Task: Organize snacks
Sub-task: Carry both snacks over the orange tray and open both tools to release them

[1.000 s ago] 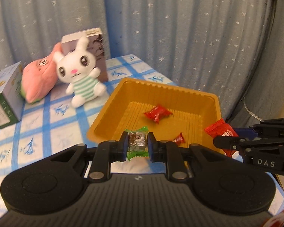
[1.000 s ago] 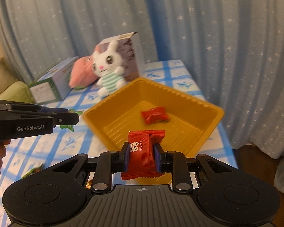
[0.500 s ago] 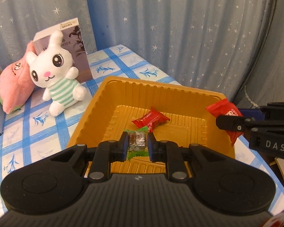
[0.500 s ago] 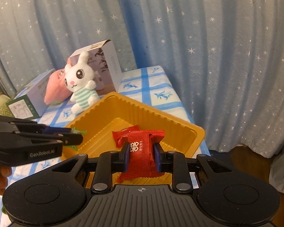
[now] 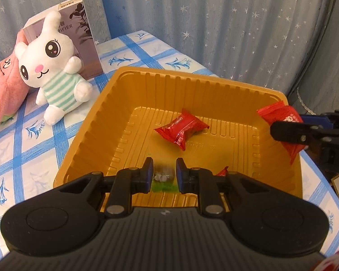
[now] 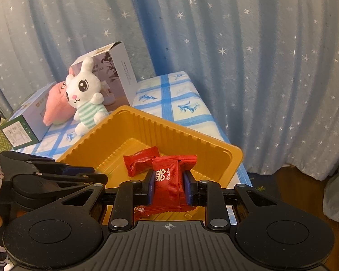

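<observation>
Beyond the tray, at the far left of the checked tablecloth (image 5: 133, 52), I see a white plush rabbit (image 5: 54, 67) leaning on a pink plush (image 5: 4, 90), with a tall box (image 6: 115, 72) behind them (part of its print reads "IFIER") and a second box (image 6: 22, 124) lying further left. Starry blue curtains (image 6: 237, 56) close off the back. Nothing blocks the yellow tray (image 5: 192, 83); inside it lie one red candy (image 5: 182, 127) near the middle and a small red wrapper (image 5: 222, 171) at the near edge. My left gripper (image 5: 163, 175) is clenched on a green-wrapped candy (image 5: 163, 180), blurred, low over the tray's near side. My right gripper (image 6: 168, 186) grasps a red packet (image 6: 171, 176) with white characters on it, over the tray's right rim.
</observation>
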`<state>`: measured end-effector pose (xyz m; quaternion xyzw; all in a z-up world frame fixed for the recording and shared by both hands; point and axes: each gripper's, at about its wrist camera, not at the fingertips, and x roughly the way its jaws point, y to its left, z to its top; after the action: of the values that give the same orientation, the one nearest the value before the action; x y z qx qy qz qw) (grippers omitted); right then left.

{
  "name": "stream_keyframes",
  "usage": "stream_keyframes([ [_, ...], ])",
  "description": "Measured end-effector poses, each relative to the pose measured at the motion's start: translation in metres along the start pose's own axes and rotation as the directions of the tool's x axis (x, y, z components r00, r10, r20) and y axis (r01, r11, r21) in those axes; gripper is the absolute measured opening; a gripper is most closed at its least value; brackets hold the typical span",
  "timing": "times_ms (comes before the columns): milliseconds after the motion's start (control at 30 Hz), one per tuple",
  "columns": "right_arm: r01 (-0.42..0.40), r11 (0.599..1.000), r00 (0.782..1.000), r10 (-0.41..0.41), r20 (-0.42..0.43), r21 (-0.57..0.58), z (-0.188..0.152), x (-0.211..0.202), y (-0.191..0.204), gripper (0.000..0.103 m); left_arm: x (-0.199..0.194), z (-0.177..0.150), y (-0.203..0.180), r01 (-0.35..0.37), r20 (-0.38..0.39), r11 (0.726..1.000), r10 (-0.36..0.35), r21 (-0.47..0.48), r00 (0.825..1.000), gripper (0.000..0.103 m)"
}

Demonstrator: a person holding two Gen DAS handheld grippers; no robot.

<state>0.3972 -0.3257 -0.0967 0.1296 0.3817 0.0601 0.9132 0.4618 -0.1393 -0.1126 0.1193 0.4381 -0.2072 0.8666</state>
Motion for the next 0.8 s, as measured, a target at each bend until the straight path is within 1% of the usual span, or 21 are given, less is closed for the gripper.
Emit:
stream_keyframes([
  [233, 0.007, 1.000, 1.000, -0.007, 0.000, 0.007, 0.002, 0.003, -0.002, 0.027, 0.000, -0.001, 0.007, -0.002, -0.006, 1.000, 0.002, 0.000, 1.000, 0.019],
  [633, 0.013, 1.000, 1.000, -0.012, -0.018, 0.026, 0.008, 0.022, -0.007, 0.027, -0.011, -0.003, 0.032, -0.028, 0.007, 0.999, 0.028, -0.039, 1.000, 0.020],
  [700, 0.020, 0.999, 1.000, -0.019, -0.021, 0.029, 0.008, 0.026, -0.007, 0.027, -0.011, -0.004, 0.035, -0.031, 0.006, 0.999, 0.031, -0.042, 0.999, 0.020],
  [800, 0.021, 0.999, 1.000, -0.021, -0.015, 0.026, 0.009, 0.031, -0.006, 0.027, -0.013, -0.006, 0.037, -0.034, 0.004, 0.998, 0.034, -0.049, 0.999, 0.024],
])
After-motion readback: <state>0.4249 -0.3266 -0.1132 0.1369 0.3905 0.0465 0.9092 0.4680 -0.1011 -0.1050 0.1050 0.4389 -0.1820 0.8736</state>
